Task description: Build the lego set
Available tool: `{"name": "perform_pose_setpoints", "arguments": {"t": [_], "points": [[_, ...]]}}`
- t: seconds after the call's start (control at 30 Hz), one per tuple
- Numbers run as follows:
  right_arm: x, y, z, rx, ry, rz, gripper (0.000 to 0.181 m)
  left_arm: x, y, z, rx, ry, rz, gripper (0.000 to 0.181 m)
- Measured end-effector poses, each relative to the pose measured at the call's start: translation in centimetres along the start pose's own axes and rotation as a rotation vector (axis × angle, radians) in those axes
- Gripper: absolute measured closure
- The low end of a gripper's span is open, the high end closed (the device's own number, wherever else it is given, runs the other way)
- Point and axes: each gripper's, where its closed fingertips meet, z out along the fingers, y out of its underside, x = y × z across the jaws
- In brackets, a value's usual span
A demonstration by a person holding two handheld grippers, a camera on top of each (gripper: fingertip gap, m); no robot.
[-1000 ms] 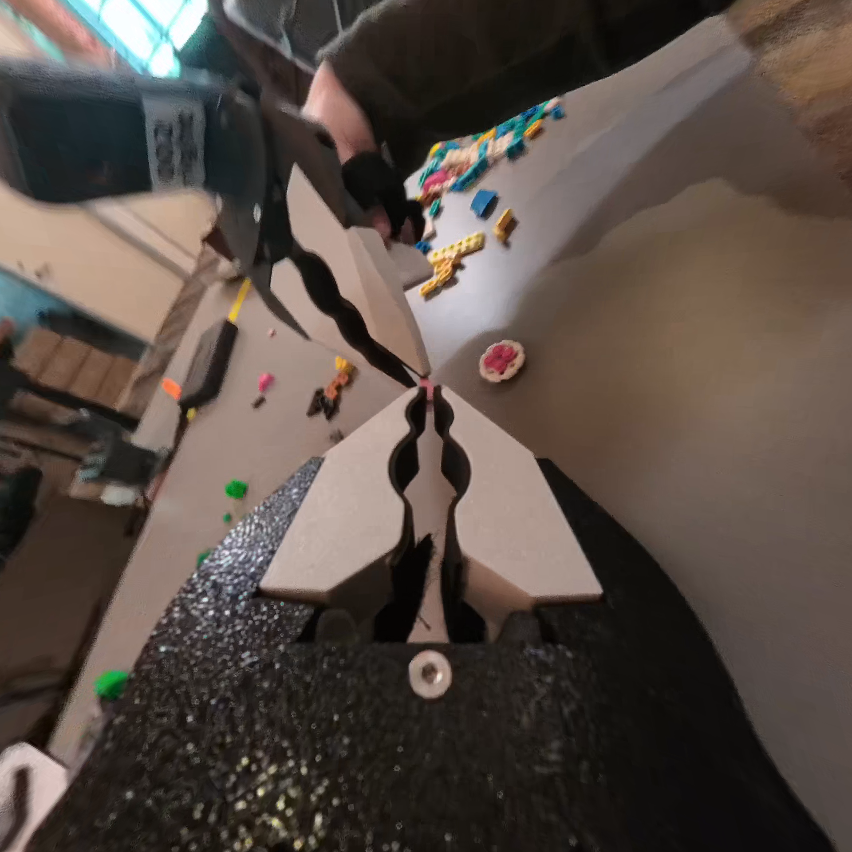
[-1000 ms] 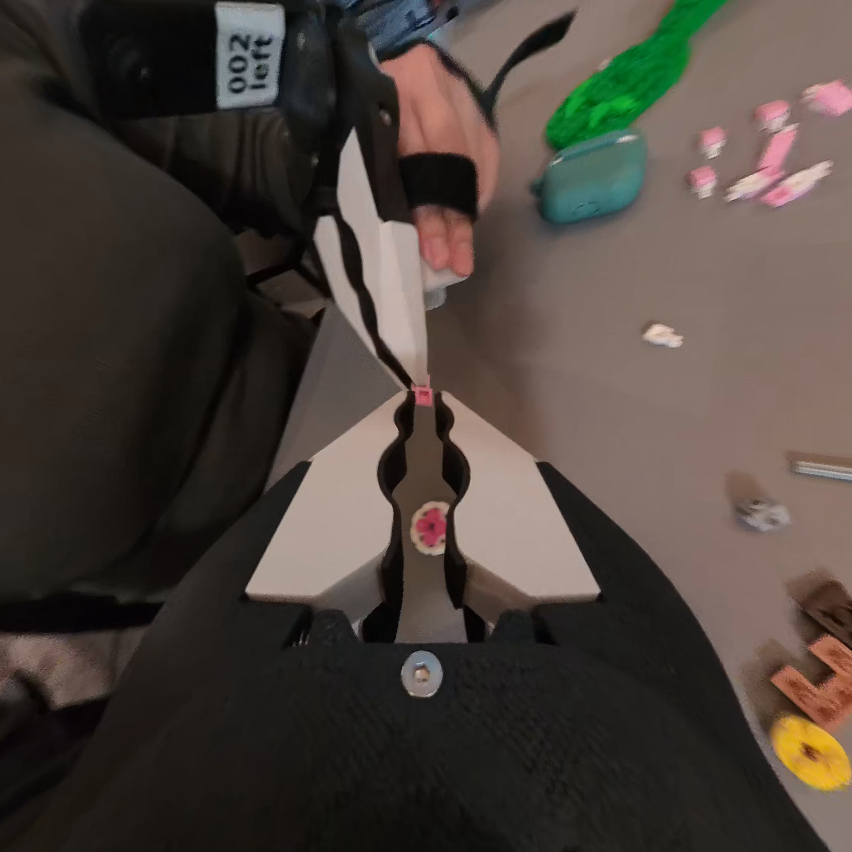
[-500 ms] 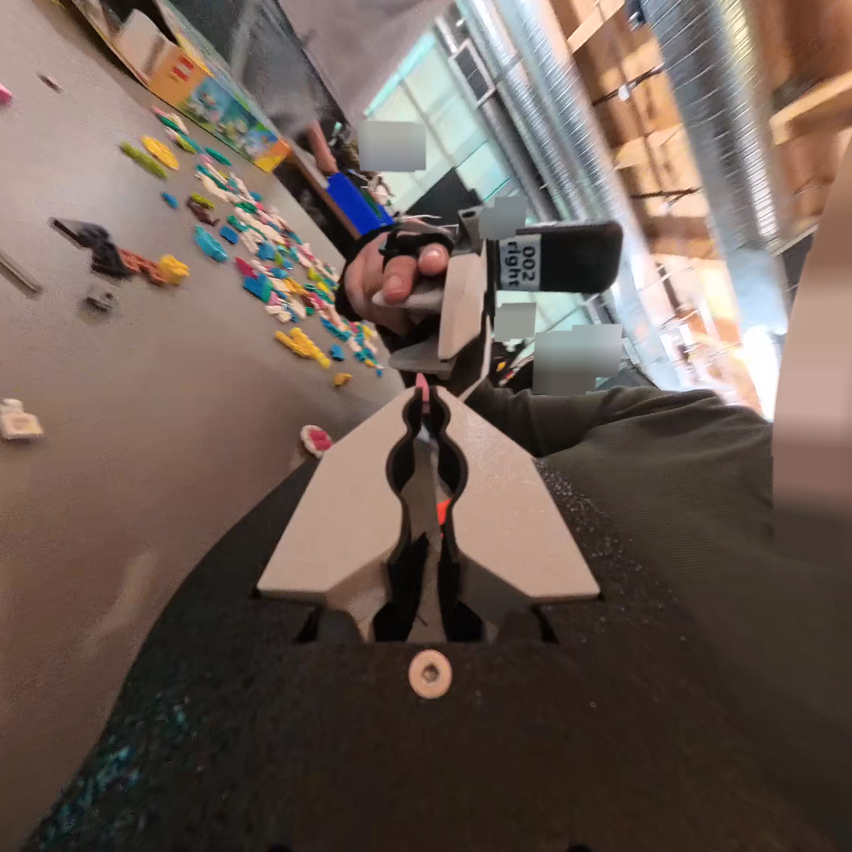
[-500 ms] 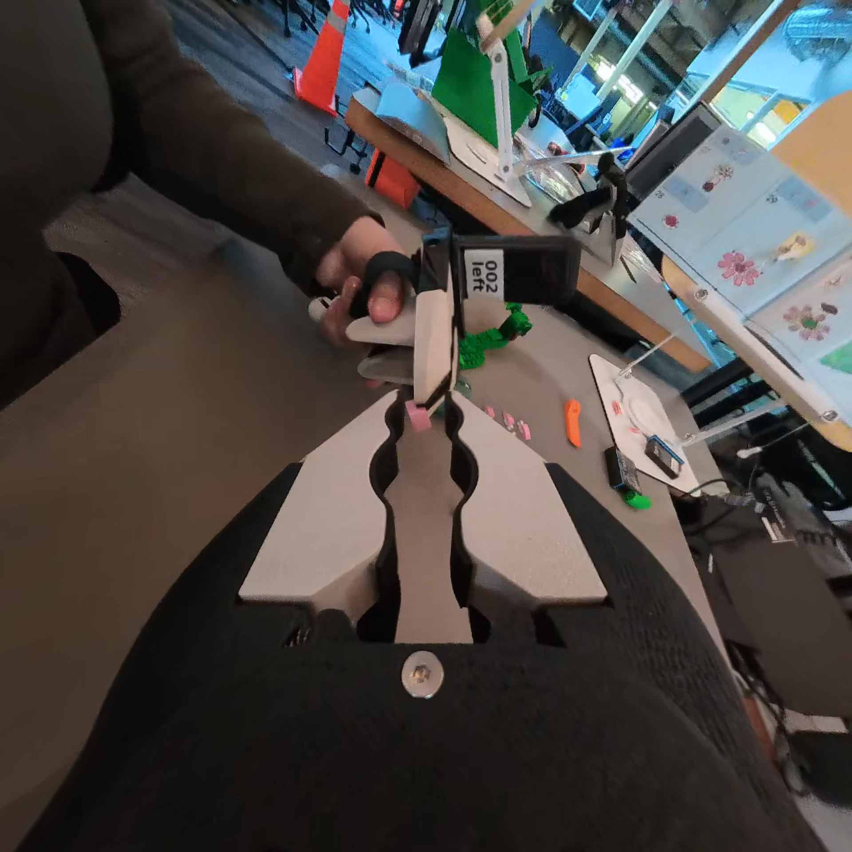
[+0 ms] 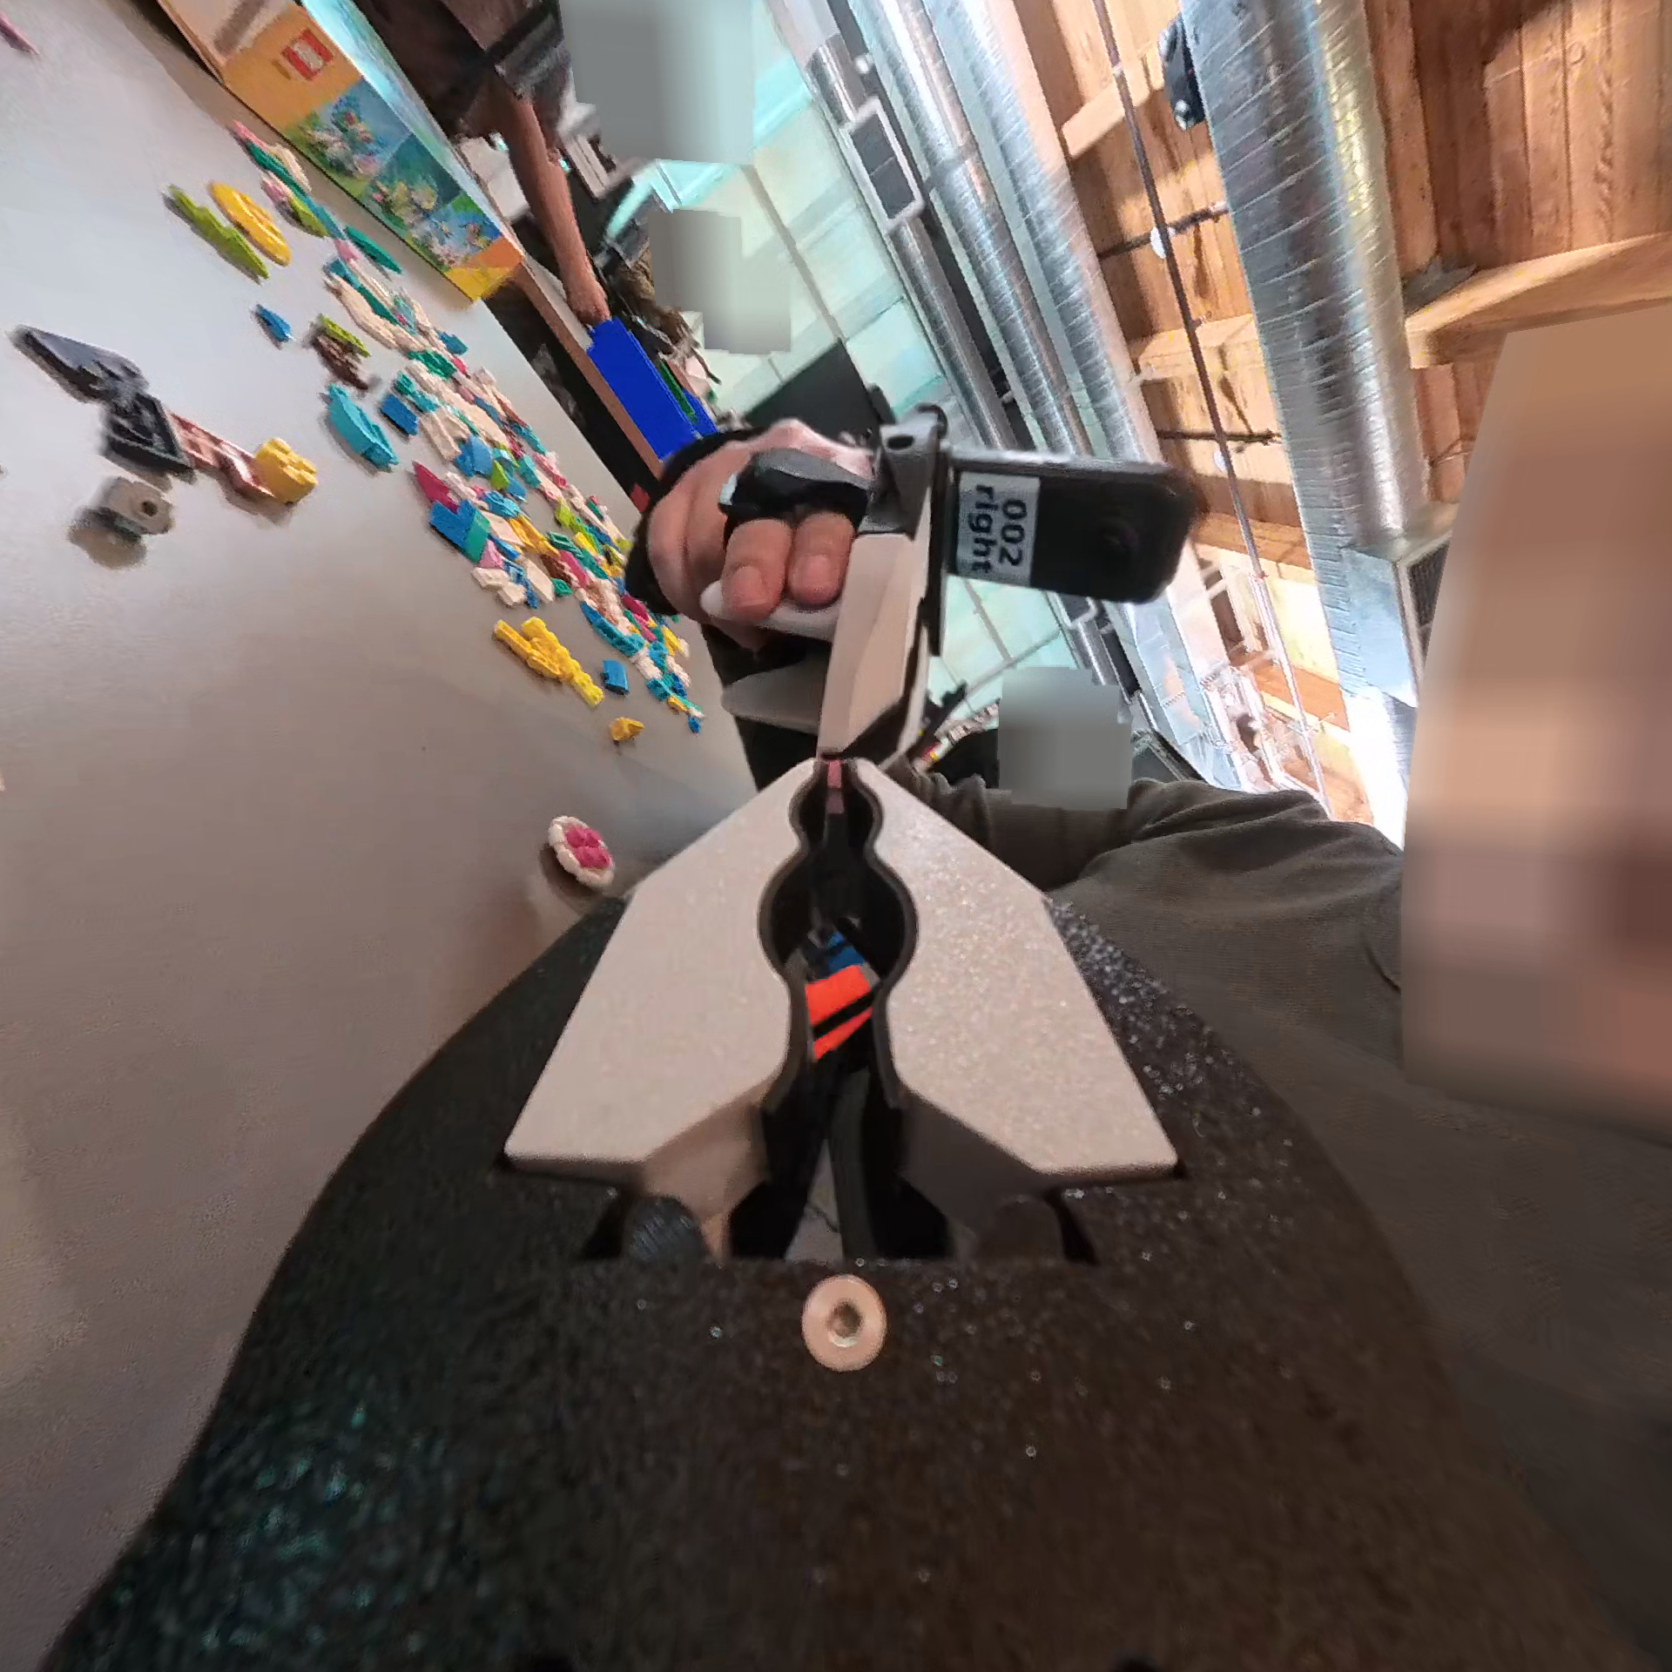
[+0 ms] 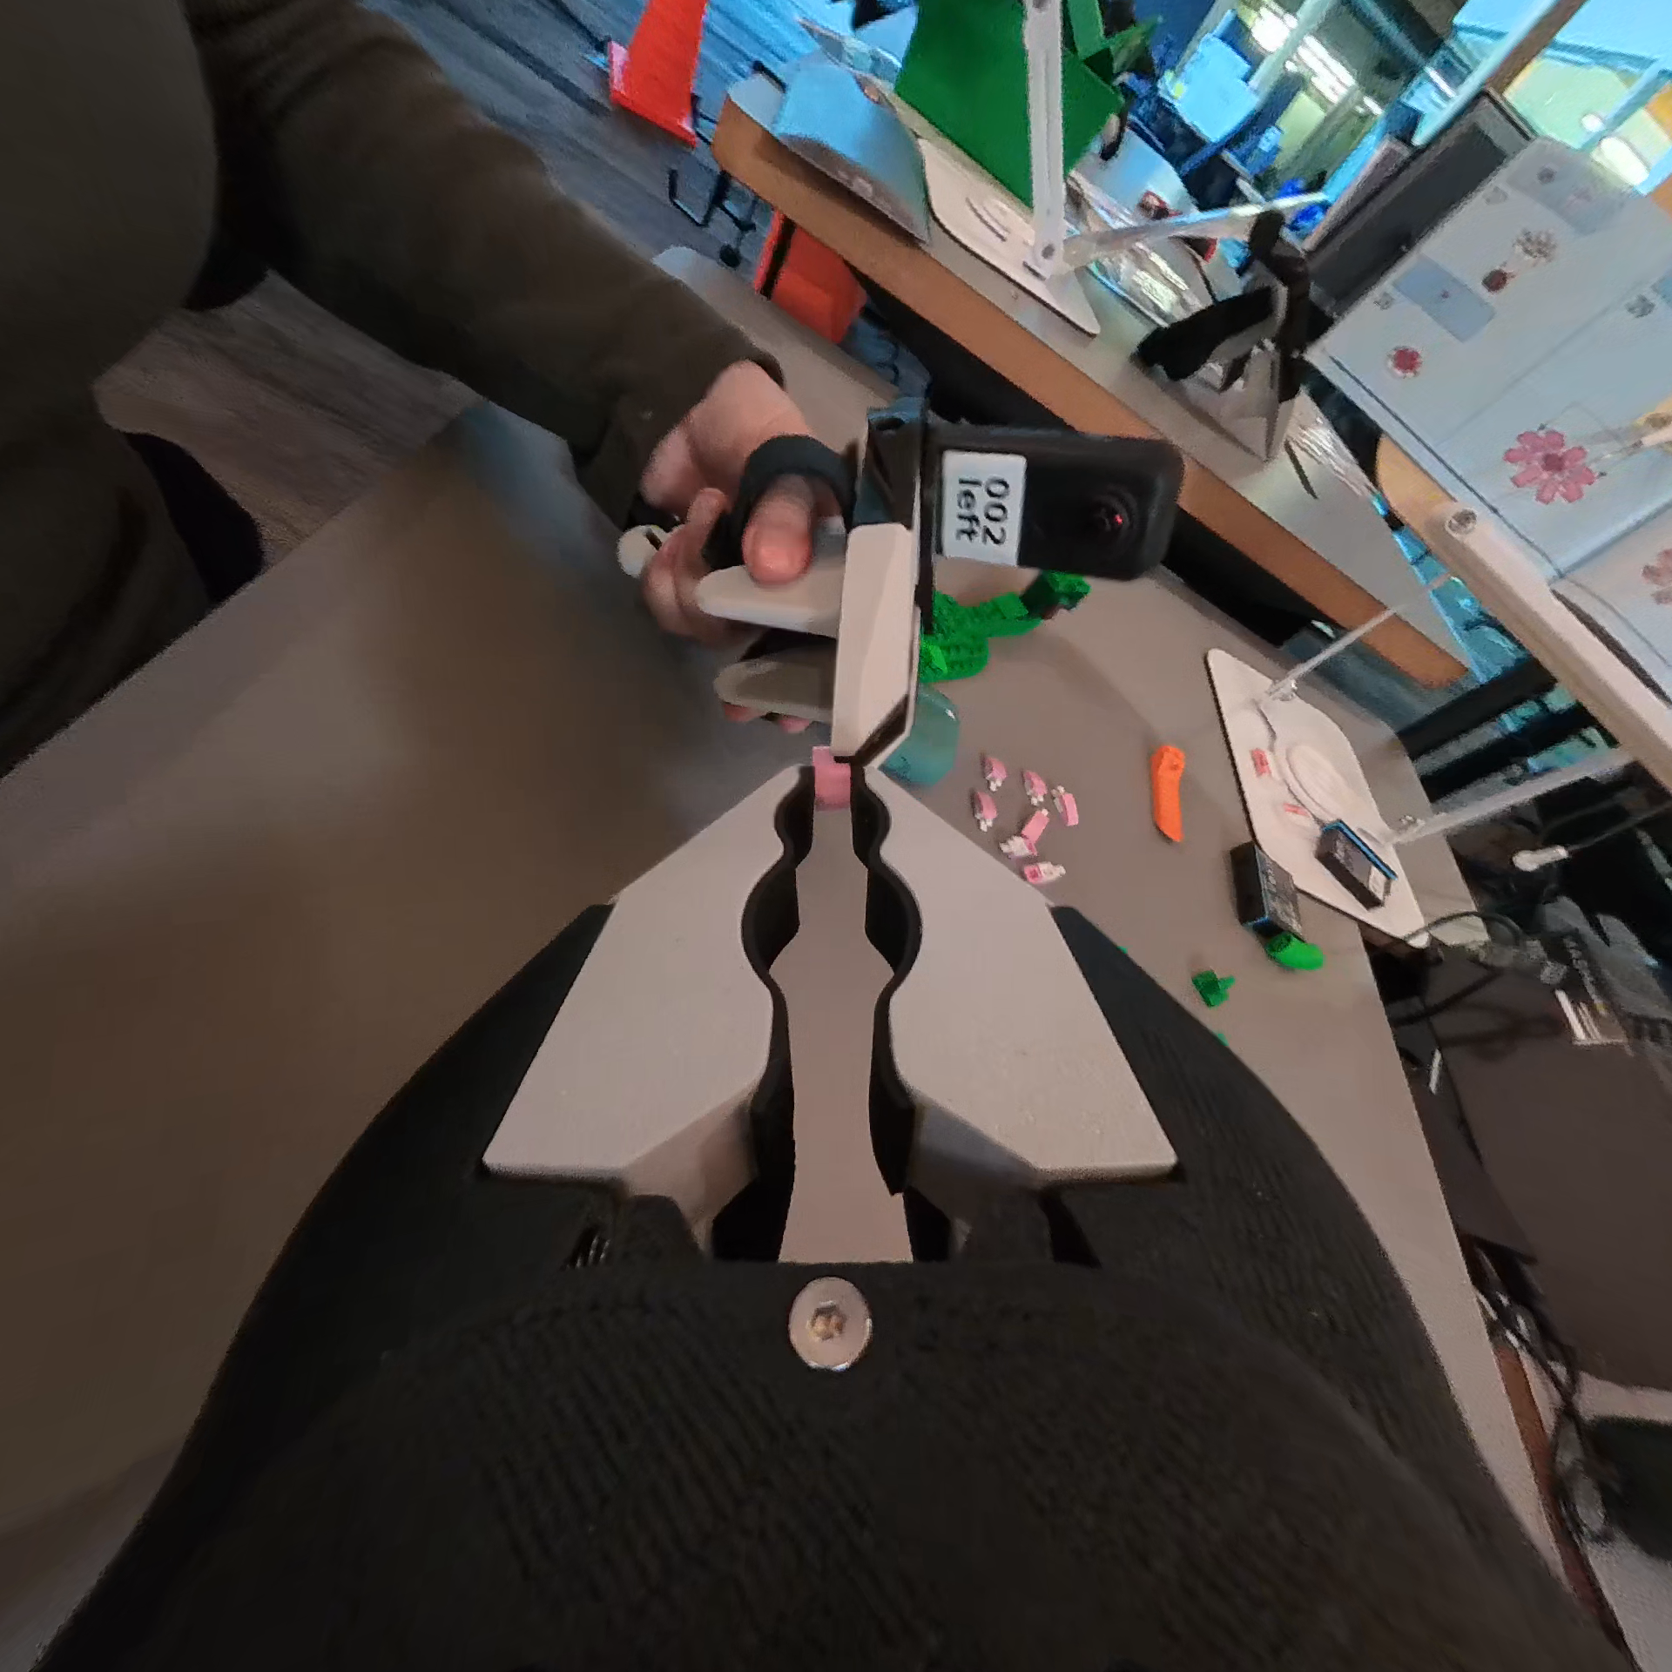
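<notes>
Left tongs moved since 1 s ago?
Yes. The left tongs were pointing down beside the teal case on the table; now they are raised above it, tip to tip with the right tongs.

Grey tabletop, plain. Light grey fingers with black inner edges on a black speckled gripper body. Small pink brick at the fingertips. Round white piece with magenta centre. Loose bricks in yellow, teal, blue, pink and white. Green brick build. Pale pink small pieces. Orange tool. Dark olive sleeve. Yellow-edged box with multicoloured print.
</notes>
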Motion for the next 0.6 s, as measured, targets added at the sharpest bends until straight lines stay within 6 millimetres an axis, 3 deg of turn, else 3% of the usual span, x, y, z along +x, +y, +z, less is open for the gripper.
{"name": "perform_pose_setpoints", "arguments": {"t": [0.03, 0.1, 0.13, 0.2, 0.27, 0.33, 0.6], "points": [[0.4, 0.4, -0.1, -0.007, 0.019, 0.015, 0.174, -0.4, -0.4, 0.0, 0.022, -0.027, 0.011, 0.181], [1.6, 2.3, -0.3, -0.058, 0.084, 0.084, 0.174, -1.4, -1.4, -0.4, 0.055, -0.115, 0.055, 0.150], [2.4, 3.7, -0.6, -0.100, 0.137, 0.126, 0.174, -2.2, -2.0, -0.8, 0.065, -0.193, 0.099, 0.145], [3.2, 6.8, -1.0, -0.190, 0.212, 0.260, 0.174, -5.0, -3.3, -2.3, 0.047, -0.454, 0.229, 0.147], [2.5, 9.7, -0.7, -0.286, 0.224, 0.392, 0.174, -8.1, -4.0, -4.3, -0.056, -0.763, 0.365, 0.150], [1.1, 11.9, -0.4, -0.387, 0.199, 0.442, 0.174, -9.9, -4.2, -5.1, -0.181, -0.945, 0.449, 0.151], [0.1, 13.1, -0.3, -0.402, 0.181, 0.535, 0.174, -13.3, -2.0, -4.5, -0.413, -1.098, 0.459, 0.146]]}}
